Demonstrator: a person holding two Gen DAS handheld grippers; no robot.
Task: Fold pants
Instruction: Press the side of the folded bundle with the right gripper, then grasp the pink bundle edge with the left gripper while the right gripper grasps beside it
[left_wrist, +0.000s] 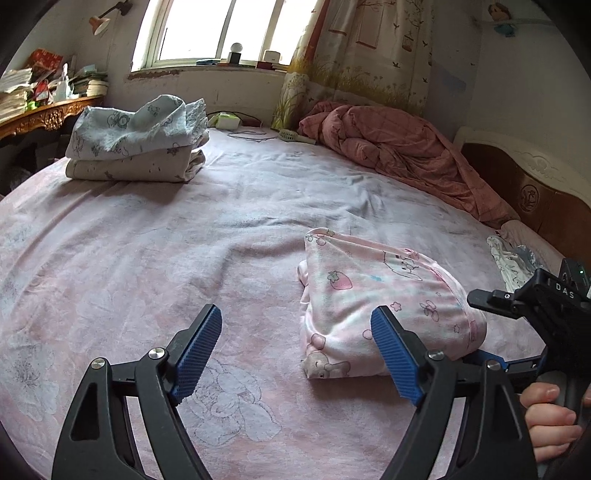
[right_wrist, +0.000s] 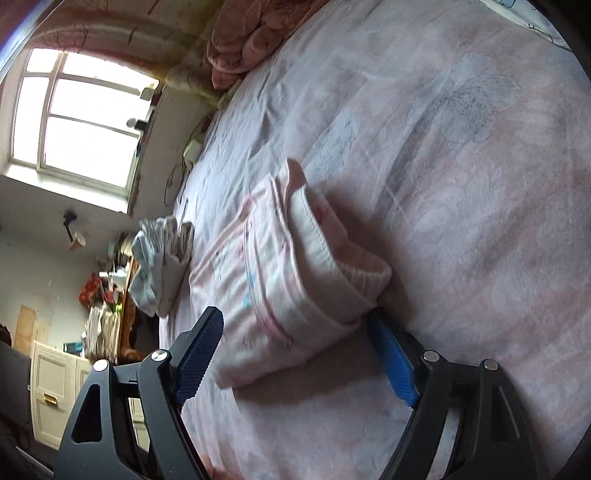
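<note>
Pink pants (left_wrist: 384, 306) already folded into compact bundle on bed (left_wrist: 184, 258), at 2 o'clock from left gripper (left_wrist: 295, 354). Looks nearly done, maybe final tidy or stacking left. Long axis roughly 11-to-5. Left gripper spread wide, empty. Right gripper (right_wrist: 295, 354) spread, straddling bundle end, not clamped.

Home bedroom: bed (left_wrist: 184, 236), rumpled quilt (left_wrist: 399, 147), window (left_wrist: 225, 29), curtain (left_wrist: 373, 48).

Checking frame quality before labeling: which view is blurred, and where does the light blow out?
Left wrist view: sharp, the folded pink cartoon-print pants crisp; the window is blown out white. Right wrist view: motion-blurred across the pants and pink bedsheet, window overexposed, horizon tilted.
</note>
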